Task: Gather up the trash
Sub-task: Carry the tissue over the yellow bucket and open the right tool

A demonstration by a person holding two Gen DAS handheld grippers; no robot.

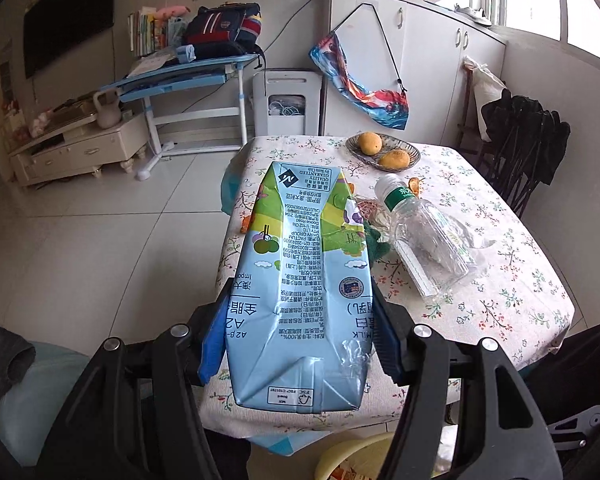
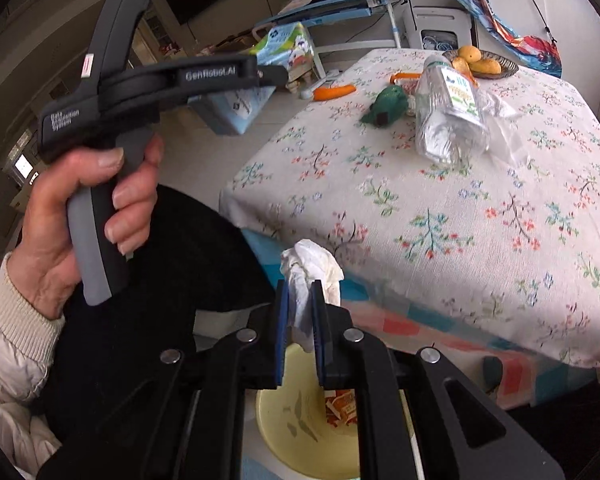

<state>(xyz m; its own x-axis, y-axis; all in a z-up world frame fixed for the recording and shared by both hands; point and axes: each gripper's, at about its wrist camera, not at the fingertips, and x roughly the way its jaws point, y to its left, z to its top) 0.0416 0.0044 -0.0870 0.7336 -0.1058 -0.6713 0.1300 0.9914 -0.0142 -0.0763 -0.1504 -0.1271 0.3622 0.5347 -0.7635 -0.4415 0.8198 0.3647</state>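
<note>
Above the floral-clothed table [image 1: 500,280], the left gripper [image 1: 300,320] clamps a flattened pale-blue milk carton [image 1: 296,280] at half width, while the right gripper [image 2: 300,312], nearly closed, pinches a crumpled white tissue [image 2: 312,268] over the pale-yellow bin [image 2: 284,420]; releasing both looks next.

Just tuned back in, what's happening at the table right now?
A person is clearing trash with two handheld claws. The left claw grips a flattened milk carton; the right claw pinches a crumpled tissue above a yellow bin. An empty plastic bottle and a green scrap lie on the floral tablecloth.
</note>
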